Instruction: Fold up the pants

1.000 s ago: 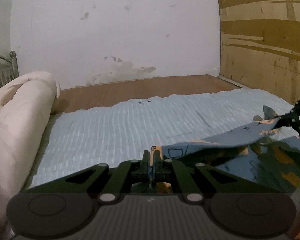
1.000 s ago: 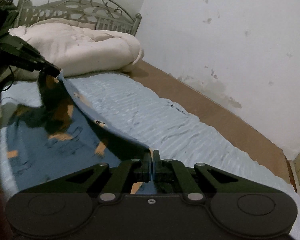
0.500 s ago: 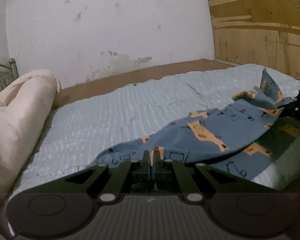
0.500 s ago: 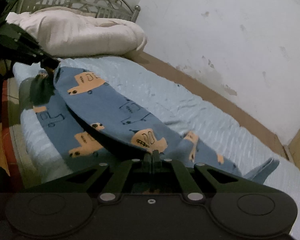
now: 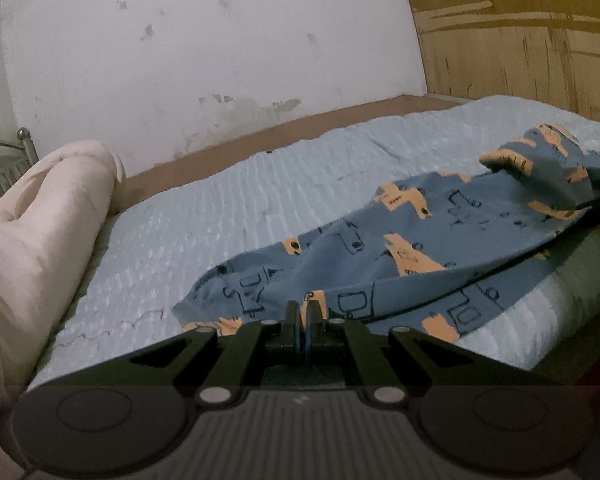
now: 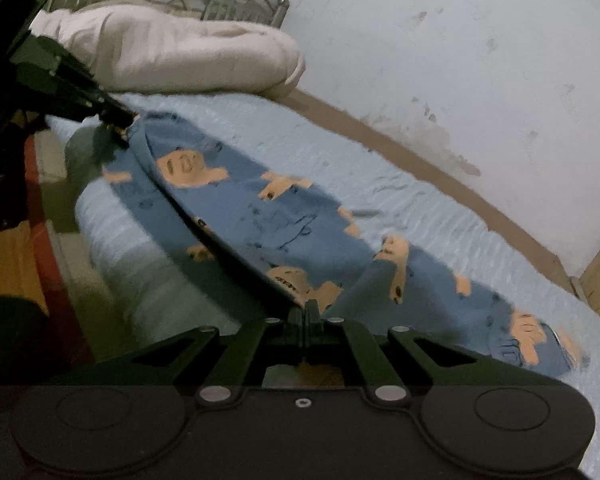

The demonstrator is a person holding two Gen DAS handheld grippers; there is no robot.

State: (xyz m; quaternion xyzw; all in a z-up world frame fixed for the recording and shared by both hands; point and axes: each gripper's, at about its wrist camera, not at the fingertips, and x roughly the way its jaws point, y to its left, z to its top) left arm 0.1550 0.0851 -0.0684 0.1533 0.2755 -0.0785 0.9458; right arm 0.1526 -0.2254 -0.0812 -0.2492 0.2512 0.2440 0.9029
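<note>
The blue pants with orange prints are now laid along the near edge of the bed, where a second ago they were held up off the sheet as a hanging fold. The left claw is clenched on the fabric edge at the end nearer the rolled cream quilt; the right claw is clenched on the same folded edge at the end farther from that quilt. Both claws have been brought down towards the bed, and the upper layer has been draped over the lower one. The lengthwise fold is judged nearly set; release and smoothing appear to be what is left of this step, as a bunched lump is seen at the far end.
</note>
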